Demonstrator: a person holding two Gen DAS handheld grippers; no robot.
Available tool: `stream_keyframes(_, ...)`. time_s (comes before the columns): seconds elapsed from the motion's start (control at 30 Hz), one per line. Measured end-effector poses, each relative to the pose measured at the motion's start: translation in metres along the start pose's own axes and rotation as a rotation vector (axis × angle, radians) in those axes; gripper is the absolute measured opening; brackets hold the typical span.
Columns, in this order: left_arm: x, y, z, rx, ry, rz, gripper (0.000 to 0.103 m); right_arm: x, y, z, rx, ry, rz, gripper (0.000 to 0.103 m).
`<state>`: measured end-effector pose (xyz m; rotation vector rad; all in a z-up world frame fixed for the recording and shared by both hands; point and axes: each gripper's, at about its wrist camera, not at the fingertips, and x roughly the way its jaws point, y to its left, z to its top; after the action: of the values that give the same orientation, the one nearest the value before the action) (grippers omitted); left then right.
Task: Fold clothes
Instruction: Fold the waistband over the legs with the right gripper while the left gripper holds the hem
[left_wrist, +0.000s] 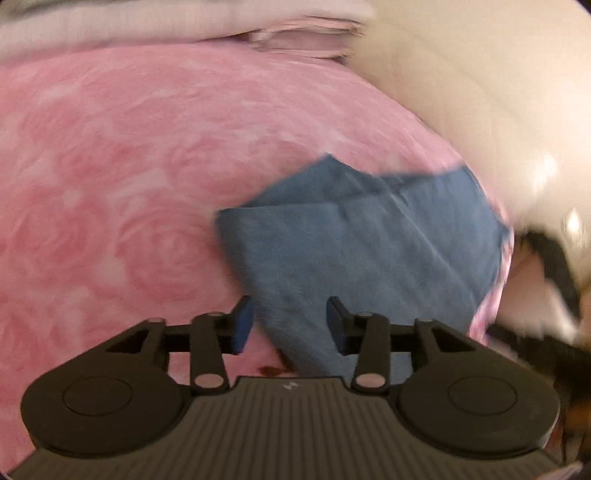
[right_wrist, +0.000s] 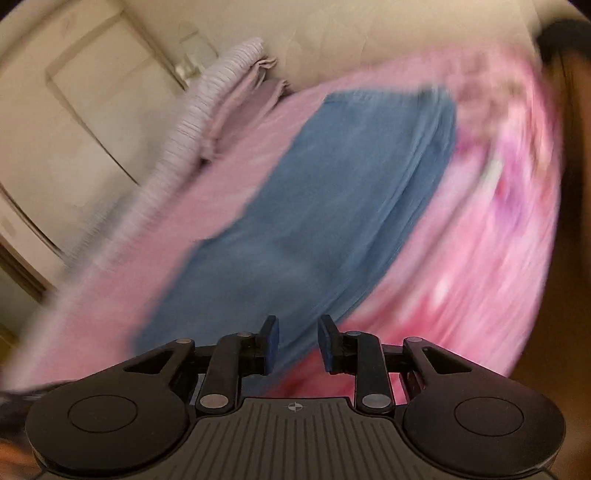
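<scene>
On the pink rose-patterned bedspread (left_wrist: 110, 177): one blue cloth (left_wrist: 369, 251), partly folded, with a flap doubled over its upper part and creases running across it. It lies near the bedspread's right edge in the left wrist view; in the right wrist view it runs as a long blue strip slantwise across the pink cover.

Left gripper (left_wrist: 290, 325): jaws parted, blue pads apart, nothing between them; the cloth's near corner shows in the gap, below the fingers.

Right gripper (right_wrist: 294, 345): jaws parted with a narrower gap, holding nothing; it hangs above the cloth's near end.

Behind: folded pale bedding (right_wrist: 221, 110), striped and mauve, at the far end of the bed; a cream wall (left_wrist: 480, 74).

Both views are blurred.
</scene>
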<state>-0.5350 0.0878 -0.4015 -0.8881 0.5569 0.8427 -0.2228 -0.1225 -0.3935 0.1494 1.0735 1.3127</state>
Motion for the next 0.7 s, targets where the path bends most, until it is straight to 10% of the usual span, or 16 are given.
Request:
stream_keyframes(0.1, 0.015, 0.031, 0.011, -0.190, 0.031, -0.067, 0.039, 0.002, -0.004, -0.031, 0.282, 0.122, 0.149, 0.054)
stream_keyframes(0.33, 0.051, 0.058, 0.031, -0.344, 0.020, -0.151, 0.024, 0.040, 0.007, -0.069, 0.488, 0.208, 0.186, 0.054)
stream_keyframes(0.43, 0.050, 0.054, 0.030, -0.306, 0.017, -0.159, 0.010, 0.049, 0.017, -0.059, 0.407, 0.220, 0.145, 0.012)
stream_keyframes(0.7, -0.001, 0.043, -0.026, -0.259, 0.040, -0.250, 0.008, 0.005, 0.011, -0.043, 0.244, 0.266, 0.055, 0.010)
